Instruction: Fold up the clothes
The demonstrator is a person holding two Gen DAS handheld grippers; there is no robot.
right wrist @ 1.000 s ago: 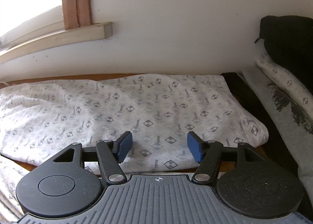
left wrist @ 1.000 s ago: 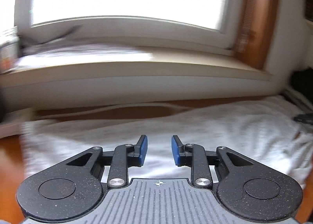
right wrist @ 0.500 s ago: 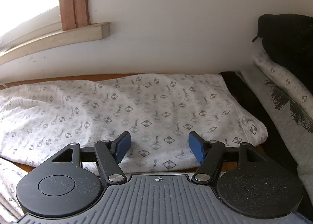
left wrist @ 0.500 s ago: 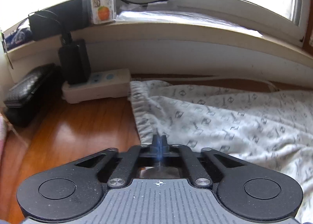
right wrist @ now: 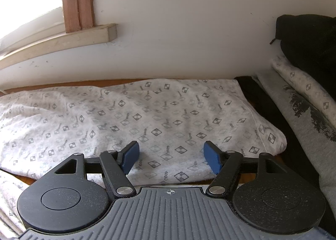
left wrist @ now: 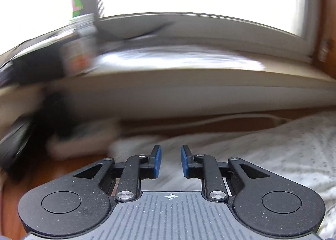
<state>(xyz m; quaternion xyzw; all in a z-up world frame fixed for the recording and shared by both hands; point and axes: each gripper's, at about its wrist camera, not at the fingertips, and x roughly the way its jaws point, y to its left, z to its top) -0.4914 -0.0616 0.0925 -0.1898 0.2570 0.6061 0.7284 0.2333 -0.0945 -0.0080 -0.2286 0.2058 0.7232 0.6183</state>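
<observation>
The patterned garment (right wrist: 159,118) lies spread flat on the wooden table (right wrist: 71,83), filling the middle of the right wrist view from the left edge to its rounded end at right centre. It looks laid out but not yet folded, so the step in hand is probably taking hold of its edges for the first fold.

The right gripper (right wrist: 171,159) hovers low over the near hem, fingers wide apart with cloth below them but nothing pinched. The left gripper (left wrist: 170,161) has just been opening; its fingers stand a little apart over the pale cloth (left wrist: 262,151), nothing between them, and the blurred view suggests it is travelling sideways.

The next move likely calls for each gripper to come down onto a hem and close on a single layer.

Room is tight. The white wall (right wrist: 189,30) runs just behind the far edge. A stack of folded clothes (right wrist: 304,114) crowds the right side, touching or nearly touching the garment's end. In the left view a window sill (left wrist: 189,84) overhangs the back, and dark blurred objects (left wrist: 37,126) sit at the left.
</observation>
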